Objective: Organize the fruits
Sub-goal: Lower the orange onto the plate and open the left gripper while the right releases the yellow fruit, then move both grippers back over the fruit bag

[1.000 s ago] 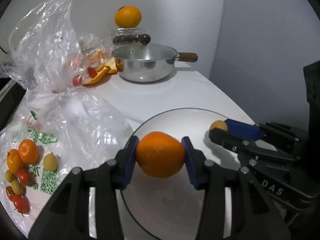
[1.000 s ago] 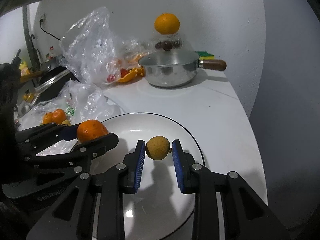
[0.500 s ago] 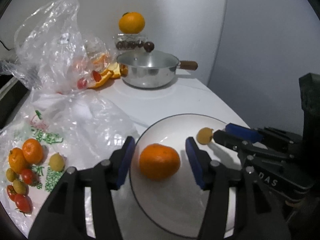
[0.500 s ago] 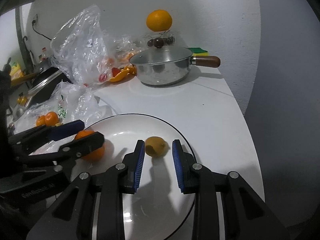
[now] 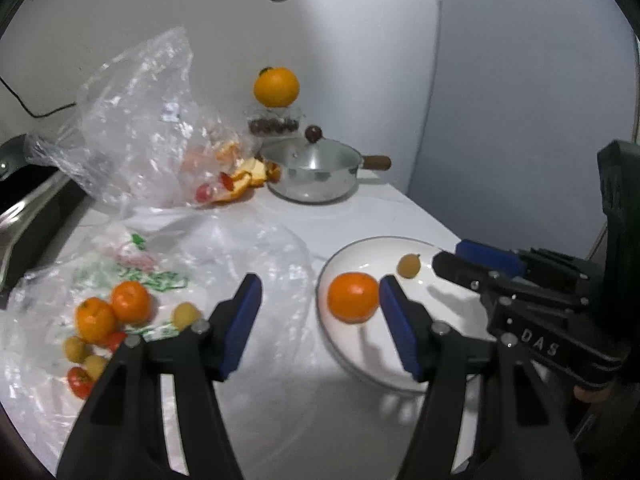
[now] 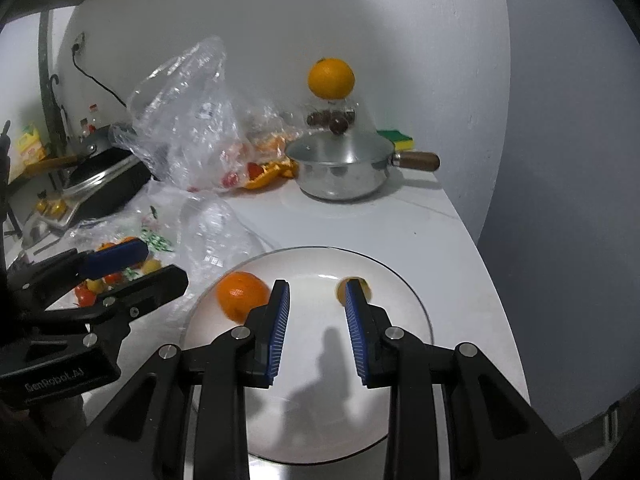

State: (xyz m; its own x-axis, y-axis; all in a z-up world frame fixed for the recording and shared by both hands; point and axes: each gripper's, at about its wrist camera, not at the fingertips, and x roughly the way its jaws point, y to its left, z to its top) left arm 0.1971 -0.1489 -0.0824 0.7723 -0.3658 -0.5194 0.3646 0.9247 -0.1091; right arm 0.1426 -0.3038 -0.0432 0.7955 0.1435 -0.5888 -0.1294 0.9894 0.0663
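My left gripper [image 5: 320, 316] gapes wide, my right gripper [image 6: 314, 316] open too; orange [image 5: 353, 297] and what looks like a longan [image 5: 409, 265] sit on the plate [image 5: 452, 320].

small fruit [image 6: 353, 288] half hidden by finger

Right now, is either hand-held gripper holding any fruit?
Left hand-held gripper: open, empty; orange on plate.
Right hand-held gripper: open, empty.
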